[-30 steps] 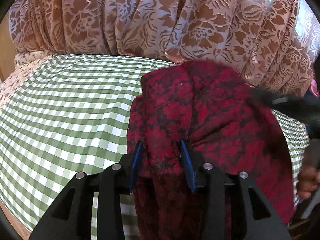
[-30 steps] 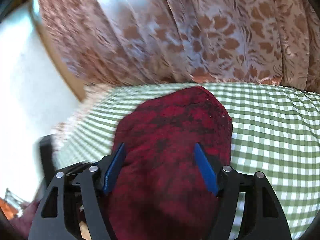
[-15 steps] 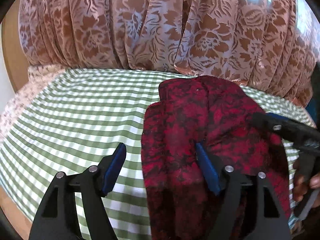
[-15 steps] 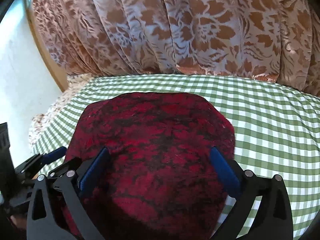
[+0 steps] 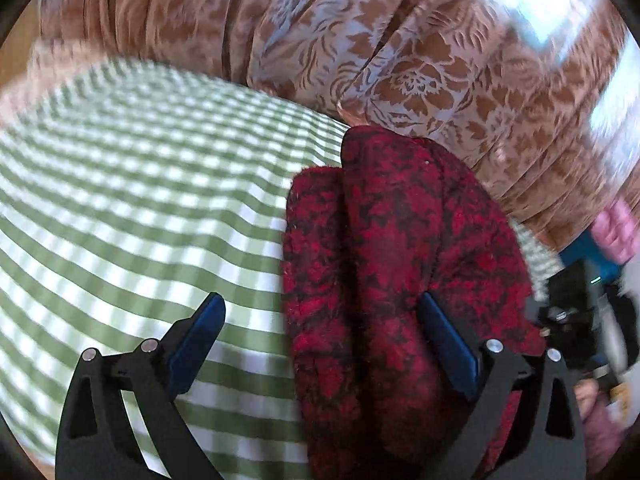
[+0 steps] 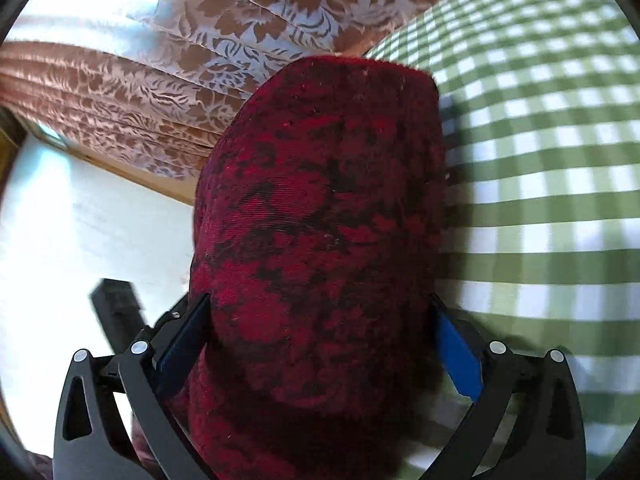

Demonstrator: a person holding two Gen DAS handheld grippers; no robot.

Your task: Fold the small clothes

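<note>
A folded red and black patterned cloth [image 5: 392,264] lies on the green checked tablecloth [image 5: 140,200]. My left gripper [image 5: 324,336] is open; its right finger rests on the cloth and its left finger is over bare tablecloth. In the right wrist view the same cloth [image 6: 324,220] fills the middle. My right gripper [image 6: 320,336] is open wide, with the folded cloth lying between its blue pads [image 6: 456,340]. The right gripper's body shows at the right edge of the left wrist view [image 5: 576,304].
A brown floral curtain [image 5: 360,40] hangs close behind the table. A white wall [image 6: 80,232] and a dark object [image 6: 116,308] lie beyond the table edge on the right gripper's left side. Pink fabric [image 5: 616,232] shows at the far right.
My left gripper opened and let go of the cloth edge, then drew back and tilted. My right gripper opened wider and swung, so the cloth now sits between its fingers.
</note>
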